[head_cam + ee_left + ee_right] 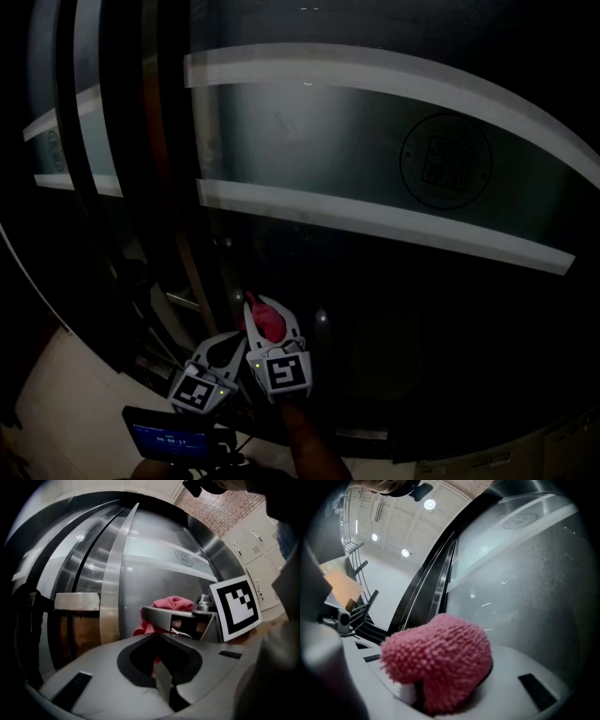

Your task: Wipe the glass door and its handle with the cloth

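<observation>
The right tool point(267, 317) points at the glass door point(394, 309). This wide pane fills the space ahead of and above both tools. It is dark at their height and crossed higher up by a frosted band point(375, 141) that carries a round sticker point(445, 161). Below and to the left of the tools lies pale floor point(66, 394). The left gripper view shows white lockers point(248, 550) and a brick wall point(220, 508) off to that tool's right.

Left of both tools stand dark upright frame strips point(169, 187). In the left gripper view a tall flat metal bar point(111, 588) runs up the door just left of the pink cloth point(171, 605), with a short cross-piece point(77, 601) further left. To the right of the tools and above them the glass spreads wide.

The right tool's jaws are closed on the cloth, which is bunched between them with its fuzzy front close to the glass. Whether it touches cannot be told. The left tool point(232, 342) sits just beside it on the left, jaws together with nothing between them. Beneath both is a small device with a blue screen point(169, 436).
</observation>
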